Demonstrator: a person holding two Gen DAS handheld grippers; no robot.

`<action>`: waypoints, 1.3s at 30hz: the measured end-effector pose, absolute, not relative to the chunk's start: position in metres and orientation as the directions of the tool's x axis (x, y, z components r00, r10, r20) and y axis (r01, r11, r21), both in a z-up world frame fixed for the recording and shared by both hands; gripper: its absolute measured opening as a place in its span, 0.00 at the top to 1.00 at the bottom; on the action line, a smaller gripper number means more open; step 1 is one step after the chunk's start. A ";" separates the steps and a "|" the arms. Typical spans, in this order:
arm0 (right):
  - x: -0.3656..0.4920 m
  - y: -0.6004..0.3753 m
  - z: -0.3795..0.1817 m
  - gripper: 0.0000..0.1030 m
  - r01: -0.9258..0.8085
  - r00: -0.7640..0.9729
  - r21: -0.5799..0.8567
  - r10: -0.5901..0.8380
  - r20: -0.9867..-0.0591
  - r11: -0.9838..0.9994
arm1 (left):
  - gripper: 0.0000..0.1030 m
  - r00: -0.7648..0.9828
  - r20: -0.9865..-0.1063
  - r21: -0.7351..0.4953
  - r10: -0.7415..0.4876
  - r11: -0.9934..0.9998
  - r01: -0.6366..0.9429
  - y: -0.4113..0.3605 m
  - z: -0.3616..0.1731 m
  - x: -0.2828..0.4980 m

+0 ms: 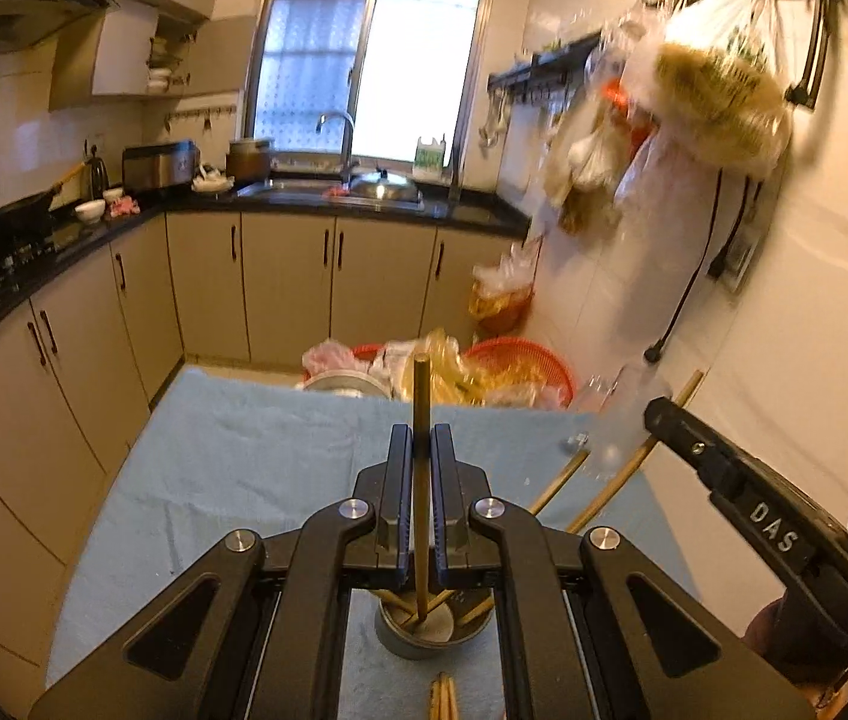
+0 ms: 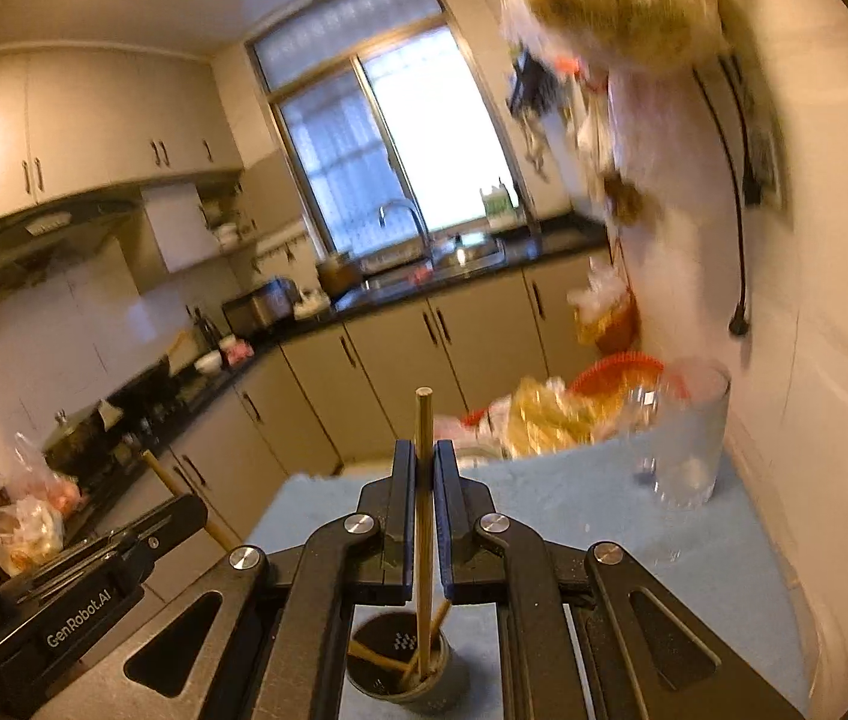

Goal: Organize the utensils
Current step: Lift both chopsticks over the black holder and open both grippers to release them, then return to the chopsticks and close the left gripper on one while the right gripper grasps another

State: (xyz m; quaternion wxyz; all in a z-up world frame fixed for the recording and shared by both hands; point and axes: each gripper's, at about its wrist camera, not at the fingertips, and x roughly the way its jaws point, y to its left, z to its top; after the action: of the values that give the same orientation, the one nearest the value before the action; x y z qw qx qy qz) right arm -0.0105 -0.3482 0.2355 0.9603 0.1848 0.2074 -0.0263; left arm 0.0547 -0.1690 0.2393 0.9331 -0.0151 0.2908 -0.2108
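Note:
My left gripper is shut on a wooden chopstick that stands upright between its pads. The stick's lower end shows over the mouth of a metal holder cup, which has other chopsticks in it. My right gripper is likewise shut on an upright chopstick, whose bottom reaches down to the same cup. Both hover over a blue cloth. Each gripper shows in the other's view: the right gripper at the right, the left gripper at the left. A clear glass stands far right on the cloth.
Loose chopsticks lie on the cloth in front of the cup. A red basket and plastic bags crowd the table's far edge. The wall with hanging bags runs close on the right. Kitchen cabinets and counter lie beyond and left.

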 end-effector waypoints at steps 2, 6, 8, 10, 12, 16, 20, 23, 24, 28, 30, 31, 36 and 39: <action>-0.001 -0.351 0.223 0.94 0.135 0.897 0.342 0.032 -0.441 0.930 | 0.95 0.732 -0.557 -0.137 -0.392 0.913 0.385 -0.172 0.229 0.059; 0.011 -0.358 0.199 0.92 0.158 0.866 0.368 0.051 -0.498 0.916 | 0.94 0.731 -0.561 -0.132 -0.390 0.913 0.386 -0.171 0.224 0.058; 0.012 -0.360 0.193 0.83 0.163 0.856 0.376 0.059 -0.514 0.912 | 0.88 0.729 -0.558 -0.136 -0.395 0.911 0.390 -0.169 0.226 0.053; 0.011 -0.362 0.193 0.72 0.163 0.856 0.371 0.056 -0.513 0.914 | 0.81 0.737 -0.548 -0.138 -0.395 0.912 0.387 -0.163 0.232 0.045; 0.005 -0.363 0.196 0.68 0.163 0.861 0.363 0.048 -0.506 0.917 | 0.76 0.744 -0.539 -0.142 -0.396 0.913 0.383 -0.157 0.239 0.035; -0.016 -0.362 0.209 0.65 0.160 0.868 0.359 0.042 -0.495 0.920 | 0.74 0.749 -0.520 -0.161 -0.411 0.908 0.386 -0.140 0.254 0.011; -0.048 -0.364 0.225 0.55 0.165 0.875 0.344 0.024 -0.483 0.924 | 0.62 0.769 -0.479 -0.167 -0.424 0.904 0.394 -0.118 0.269 -0.027; -0.075 -0.364 0.234 0.50 0.171 0.875 0.326 0.009 -0.485 0.930 | 0.51 0.788 -0.448 -0.174 -0.422 0.906 0.386 -0.097 0.273 -0.053; -0.083 -0.363 0.235 0.49 0.173 0.873 0.319 0.005 -0.487 0.932 | 0.50 0.793 -0.443 -0.174 -0.418 0.908 0.381 -0.092 0.272 -0.060; -0.115 -0.361 0.235 0.42 0.186 0.856 0.281 -0.015 -0.517 0.942 | 0.49 0.792 -0.461 -0.160 -0.401 0.915 0.370 -0.074 0.258 -0.083; -0.131 -0.358 0.229 0.41 0.191 0.841 0.253 -0.026 -0.541 0.948 | 0.48 0.776 -0.488 -0.164 -0.399 0.915 0.368 -0.066 0.244 -0.092; -0.137 -0.358 0.225 0.41 0.195 0.833 0.239 -0.032 -0.552 0.951 | 0.48 0.770 -0.497 -0.163 -0.400 0.915 0.369 -0.065 0.239 -0.094; -0.165 -0.352 0.180 0.38 0.203 0.754 0.187 -0.032 -0.656 0.961 | 0.47 0.727 -0.564 -0.156 -0.392 0.915 0.372 -0.057 0.191 -0.109; -0.175 -0.350 0.139 0.38 0.208 0.700 0.205 0.001 -0.715 0.956 | 0.47 0.678 -0.623 -0.165 -0.390 0.913 0.373 -0.059 0.159 -0.110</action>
State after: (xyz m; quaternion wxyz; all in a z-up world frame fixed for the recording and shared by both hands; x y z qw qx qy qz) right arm -0.1749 -0.3500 0.1394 0.9117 0.1363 0.3835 -0.0566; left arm -0.1100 -0.0587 0.1592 0.9159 -0.0122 0.3428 -0.2084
